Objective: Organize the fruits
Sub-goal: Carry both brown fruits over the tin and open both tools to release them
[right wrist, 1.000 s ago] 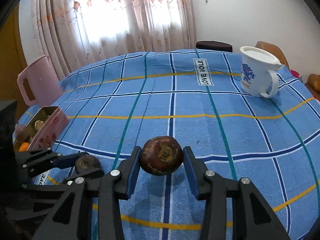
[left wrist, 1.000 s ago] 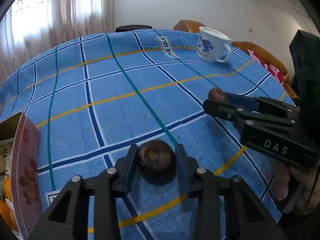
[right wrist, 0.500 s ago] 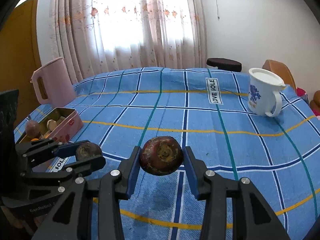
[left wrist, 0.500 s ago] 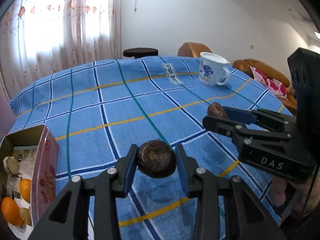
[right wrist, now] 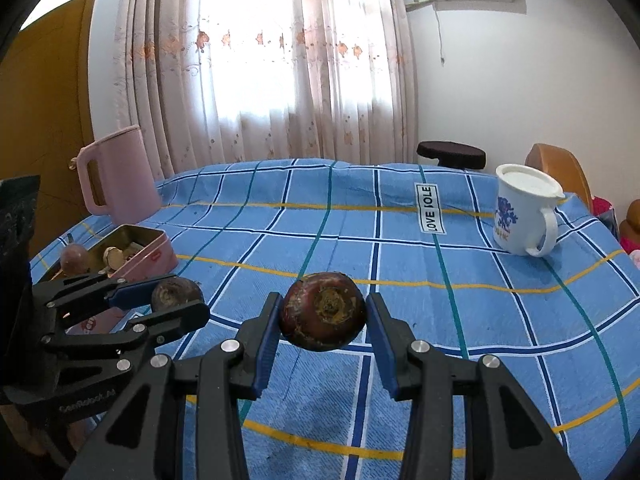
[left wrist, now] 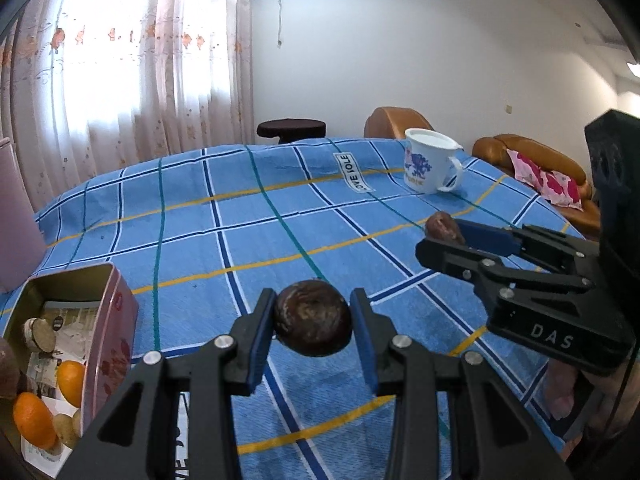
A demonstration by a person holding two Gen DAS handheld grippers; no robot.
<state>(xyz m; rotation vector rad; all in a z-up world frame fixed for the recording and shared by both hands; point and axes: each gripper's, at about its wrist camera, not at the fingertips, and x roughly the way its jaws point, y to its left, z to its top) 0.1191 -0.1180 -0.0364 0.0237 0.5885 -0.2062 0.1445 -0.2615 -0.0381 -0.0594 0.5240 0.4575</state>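
- Left tongs [left wrist: 313, 326] clamped on a dark brown fruit [left wrist: 313, 323], right tongs [right wrist: 323, 322] clamped on a reddish-brown fruit [right wrist: 323, 317], both clear above the bench [right wrist: 500, 320].
- Pink tin [left wrist: 114, 332] with oranges [left wrist: 34, 420] just left, near the edge.
- Wide bare checked cloth ahead.
- Far off: white mug [right wrist: 526, 210] right, pink jug [right wrist: 116, 172] left.

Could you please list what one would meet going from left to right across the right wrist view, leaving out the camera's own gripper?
left gripper shut on a dark brown fruit → reddish-brown fruit in the near jaws → LOVE label on the blue checked cloth → white mug
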